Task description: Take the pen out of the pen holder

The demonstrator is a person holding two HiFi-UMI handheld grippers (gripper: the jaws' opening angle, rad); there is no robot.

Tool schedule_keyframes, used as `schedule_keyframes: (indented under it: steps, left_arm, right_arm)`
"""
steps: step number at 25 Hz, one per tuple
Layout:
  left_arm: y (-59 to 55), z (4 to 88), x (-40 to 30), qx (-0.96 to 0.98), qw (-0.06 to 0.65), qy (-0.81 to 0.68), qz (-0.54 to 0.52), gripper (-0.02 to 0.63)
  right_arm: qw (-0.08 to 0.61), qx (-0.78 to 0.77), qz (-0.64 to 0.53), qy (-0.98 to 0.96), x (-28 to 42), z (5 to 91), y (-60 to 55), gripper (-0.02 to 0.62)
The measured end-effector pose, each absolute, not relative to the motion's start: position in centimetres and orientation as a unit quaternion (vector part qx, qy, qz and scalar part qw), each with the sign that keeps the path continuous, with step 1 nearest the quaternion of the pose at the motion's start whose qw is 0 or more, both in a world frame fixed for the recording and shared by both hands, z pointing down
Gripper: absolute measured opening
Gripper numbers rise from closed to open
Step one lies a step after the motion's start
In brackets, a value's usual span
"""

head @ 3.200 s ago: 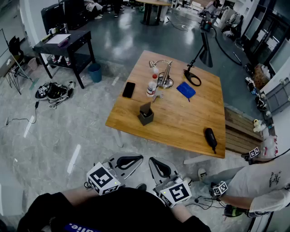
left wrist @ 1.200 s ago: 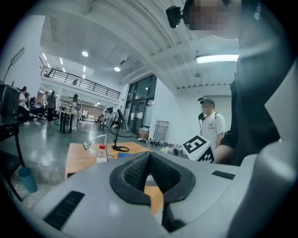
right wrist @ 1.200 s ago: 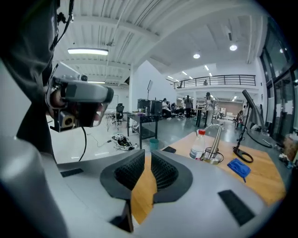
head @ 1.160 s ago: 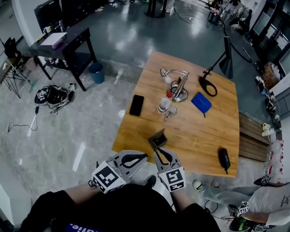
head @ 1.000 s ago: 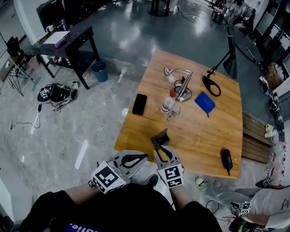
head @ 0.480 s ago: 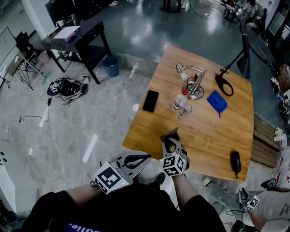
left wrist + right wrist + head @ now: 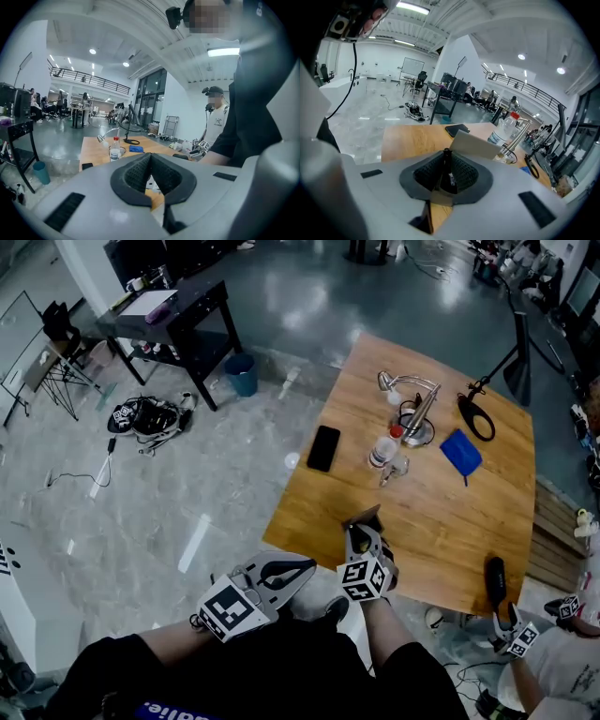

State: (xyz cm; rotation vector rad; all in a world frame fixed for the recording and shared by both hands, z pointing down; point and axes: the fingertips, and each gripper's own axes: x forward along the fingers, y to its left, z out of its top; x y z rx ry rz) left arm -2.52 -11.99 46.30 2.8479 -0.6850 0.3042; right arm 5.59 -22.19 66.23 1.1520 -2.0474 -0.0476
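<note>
A wide wooden bench (image 7: 441, 521) fills the right of the head view. A small grey pen holder (image 7: 367, 517) stands at its near edge. The right hand-held gripper (image 7: 446, 164) is over the holder, clenched on the upper end of a black pen (image 7: 446, 176) that is still seated in it. The left hand-held gripper (image 7: 305, 566) hangs nearer and to the left, off the bench, jaws pressed together and empty. The pen looks light, stiff and smooth, so it could slip. The upper barrel seems the best place to grip, lifting straight up so the holder does not tip.
</note>
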Motion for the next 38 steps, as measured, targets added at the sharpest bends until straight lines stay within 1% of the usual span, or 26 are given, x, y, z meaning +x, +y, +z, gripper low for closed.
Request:
schedule_keyframes:
  steps: [4,9,15,26,32,38]
  left_arm:
    - [-11.9,46.3,-2.0,0.965,0.097,-0.223,0.101,0.009]
    - [-11.9,45.8,-1.1,0.968,0.095,-0.211,0.092,0.009]
    - [-11.9,44.6,0.5,0.974,0.09,-0.195,0.074,0.009]
    - [-12.2,43.6,3.3,0.98,0.086,-0.171,0.055,0.009]
    - [-11.7,43.5,4.6,0.983,0.081,-0.155,0.054,0.009]
    - [-11.4,43.4,5.4,0.984,0.08,-0.147,0.057,0.009]
  right_arm:
    - [0.373,0.456,-0.02,-0.808,5.7,65.1,-22.0,0.048]
    - [0.342,0.468,-0.023,-0.815,5.8,61.7,-21.3,0.048]
    - [0.297,0.475,-0.026,-0.828,6.2,55.7,-19.0,0.048]
    - [0.197,0.507,0.018,-0.839,8.8,46.1,-13.9,0.048]
    - [0.15,0.503,0.01,-0.851,9.1,43.2,-11.9,0.048]
    - [0.136,0.495,0.011,-0.858,8.8,42.4,-10.8,0.048]
